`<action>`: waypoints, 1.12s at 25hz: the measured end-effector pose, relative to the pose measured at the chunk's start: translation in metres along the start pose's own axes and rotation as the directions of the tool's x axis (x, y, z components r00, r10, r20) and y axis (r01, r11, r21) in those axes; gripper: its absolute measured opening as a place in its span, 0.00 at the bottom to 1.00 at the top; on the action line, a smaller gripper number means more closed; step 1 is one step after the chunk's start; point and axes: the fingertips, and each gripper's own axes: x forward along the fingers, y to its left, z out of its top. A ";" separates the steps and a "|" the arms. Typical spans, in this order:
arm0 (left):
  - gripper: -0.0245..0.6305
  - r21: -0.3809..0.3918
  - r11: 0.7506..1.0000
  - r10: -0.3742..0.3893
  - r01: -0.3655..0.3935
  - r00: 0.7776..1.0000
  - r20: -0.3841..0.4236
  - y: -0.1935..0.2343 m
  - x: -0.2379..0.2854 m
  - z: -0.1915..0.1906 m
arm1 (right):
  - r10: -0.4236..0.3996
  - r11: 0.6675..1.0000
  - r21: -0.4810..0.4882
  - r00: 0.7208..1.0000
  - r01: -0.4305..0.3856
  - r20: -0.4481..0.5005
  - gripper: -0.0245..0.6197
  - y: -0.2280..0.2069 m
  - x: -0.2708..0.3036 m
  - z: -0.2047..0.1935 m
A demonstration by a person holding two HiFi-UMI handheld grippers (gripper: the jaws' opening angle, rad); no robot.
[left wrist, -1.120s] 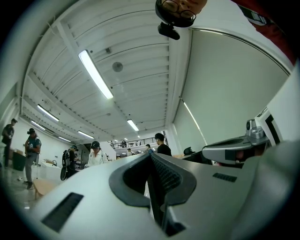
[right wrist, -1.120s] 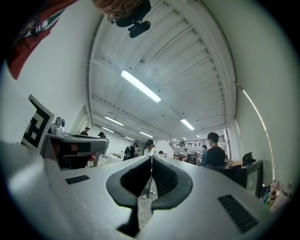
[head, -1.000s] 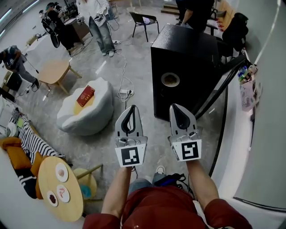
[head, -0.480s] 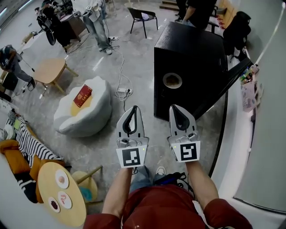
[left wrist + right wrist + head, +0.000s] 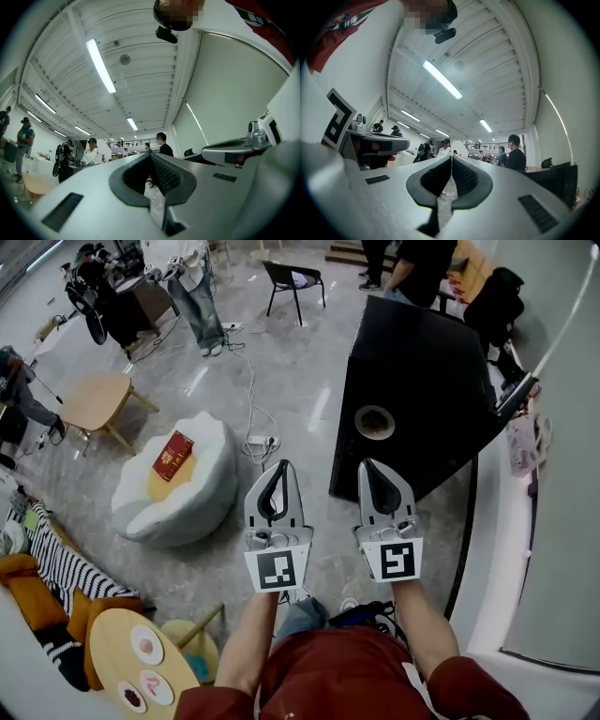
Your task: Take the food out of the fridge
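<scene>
Grey floor [image 5: 309, 381], black cabinet [image 5: 422, 362] ahead

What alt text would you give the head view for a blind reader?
A person in red holds out two shut, empty grippers, left gripper and right gripper, above a grey floor. Ahead stands a black cabinet with a round dish on top; to its left, a white beanbag bearing a red book.

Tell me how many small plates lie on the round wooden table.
3 small plates: upper, right, lower left. The picture's edge cuts the round wooden table, so more may be hidden.
</scene>
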 end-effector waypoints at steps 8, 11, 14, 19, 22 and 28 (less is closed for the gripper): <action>0.06 -0.024 1.000 -0.010 0.010 1.000 -0.025 0.010 0.018 -0.026 | -0.025 0.999 0.026 1.000 0.025 -0.015 0.07 0.004 0.021 -0.020; 0.06 -0.027 1.000 0.002 -0.003 0.999 -0.035 0.007 0.023 -0.035 | -0.034 0.998 0.053 0.999 0.034 -0.005 0.07 -0.004 0.026 -0.025; 0.06 -0.027 1.000 0.003 -0.004 0.999 -0.051 0.001 0.024 -0.043 | -0.037 0.998 0.054 0.999 0.038 -0.020 0.07 -0.013 0.025 -0.032; 0.06 -0.013 1.000 0.008 -0.009 0.998 -0.059 -0.002 0.030 -0.049 | -0.037 0.998 0.052 0.999 0.039 -0.035 0.07 -0.022 0.028 -0.041; 0.06 -0.015 1.000 0.006 -0.008 0.997 -0.075 -0.004 0.035 -0.056 | -0.038 0.998 0.048 0.998 0.040 -0.047 0.07 -0.025 0.032 -0.048; 0.06 -0.017 1.000 0.014 -0.016 0.995 -0.098 0.002 0.038 -0.080 | -0.016 0.999 0.039 0.996 0.019 -0.089 0.07 -0.019 0.039 -0.080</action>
